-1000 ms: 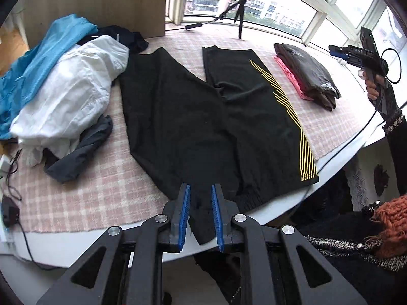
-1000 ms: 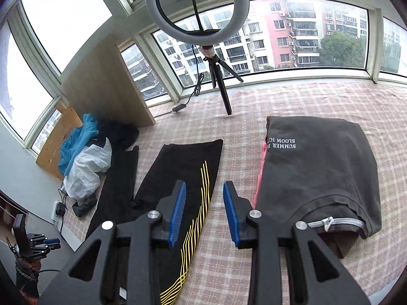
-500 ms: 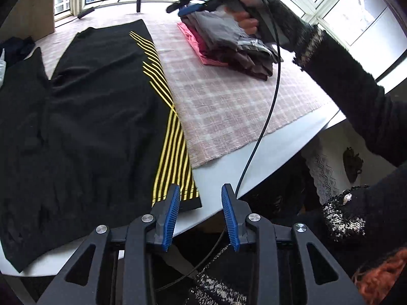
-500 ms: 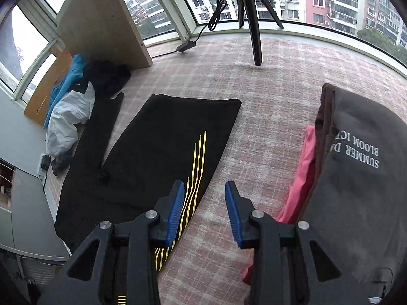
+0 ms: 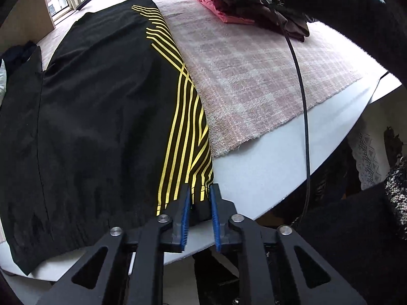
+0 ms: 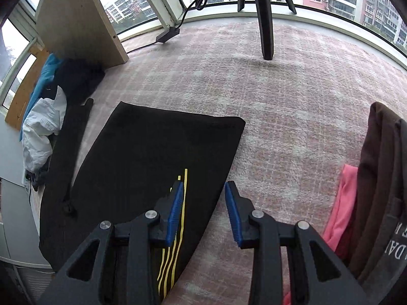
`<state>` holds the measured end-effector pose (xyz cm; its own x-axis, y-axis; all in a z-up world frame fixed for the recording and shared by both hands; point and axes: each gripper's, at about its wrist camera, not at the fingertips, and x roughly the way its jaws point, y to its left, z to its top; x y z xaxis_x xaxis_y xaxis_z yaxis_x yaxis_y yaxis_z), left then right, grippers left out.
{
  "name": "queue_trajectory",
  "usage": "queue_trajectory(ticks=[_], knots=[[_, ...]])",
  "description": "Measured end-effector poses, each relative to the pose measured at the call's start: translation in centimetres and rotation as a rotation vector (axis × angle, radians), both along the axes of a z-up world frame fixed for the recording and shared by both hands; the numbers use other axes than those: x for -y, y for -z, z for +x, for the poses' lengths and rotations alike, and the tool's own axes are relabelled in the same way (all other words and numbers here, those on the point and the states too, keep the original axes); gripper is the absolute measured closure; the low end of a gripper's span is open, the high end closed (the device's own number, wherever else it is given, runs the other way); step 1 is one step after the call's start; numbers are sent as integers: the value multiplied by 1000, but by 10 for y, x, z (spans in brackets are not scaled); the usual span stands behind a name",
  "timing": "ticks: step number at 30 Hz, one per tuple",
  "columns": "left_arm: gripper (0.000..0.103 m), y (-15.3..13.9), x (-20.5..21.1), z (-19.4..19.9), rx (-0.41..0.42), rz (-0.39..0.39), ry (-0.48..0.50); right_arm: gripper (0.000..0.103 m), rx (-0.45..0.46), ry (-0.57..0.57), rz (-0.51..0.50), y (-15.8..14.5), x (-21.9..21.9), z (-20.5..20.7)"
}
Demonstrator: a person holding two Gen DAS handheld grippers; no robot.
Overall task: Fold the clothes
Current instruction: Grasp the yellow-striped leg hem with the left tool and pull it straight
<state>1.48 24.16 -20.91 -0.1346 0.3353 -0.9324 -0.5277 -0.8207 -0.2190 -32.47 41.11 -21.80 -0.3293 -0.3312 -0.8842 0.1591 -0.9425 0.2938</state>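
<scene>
Black trousers (image 5: pixel 96 106) spread flat on pink mat (image 5: pixel 254 76) over counter (image 5: pixel 267 167), legs apart, waist overhanging near edge: laid out for folding.

Left gripper (image 5: pixel 199 198) at waist corner by yellow stripes (image 5: pixel 185 127), jaws narrowly parted astride fabric; whether pinching, cannot tell.

Right gripper (image 6: pixel 203 203) above striped leg's outer edge, cuff (image 6: pixel 183 117) at 12 o'clock, jaws spread, empty.

Folded stack (image 6: pixel 381 178) at 3 o'clock; unfolded heap (image 6: pixel 43 117) at 10.
</scene>
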Motion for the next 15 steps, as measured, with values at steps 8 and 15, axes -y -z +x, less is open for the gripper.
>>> queue_trajectory(ticks=[8,15], knots=[[95,-22,38,-13,17,131,-116,100,-73,-48,10,-2,20,-2],[95,-48,100,-24,-31,205,-254,101,-155,28,-82,-68,38,-4]])
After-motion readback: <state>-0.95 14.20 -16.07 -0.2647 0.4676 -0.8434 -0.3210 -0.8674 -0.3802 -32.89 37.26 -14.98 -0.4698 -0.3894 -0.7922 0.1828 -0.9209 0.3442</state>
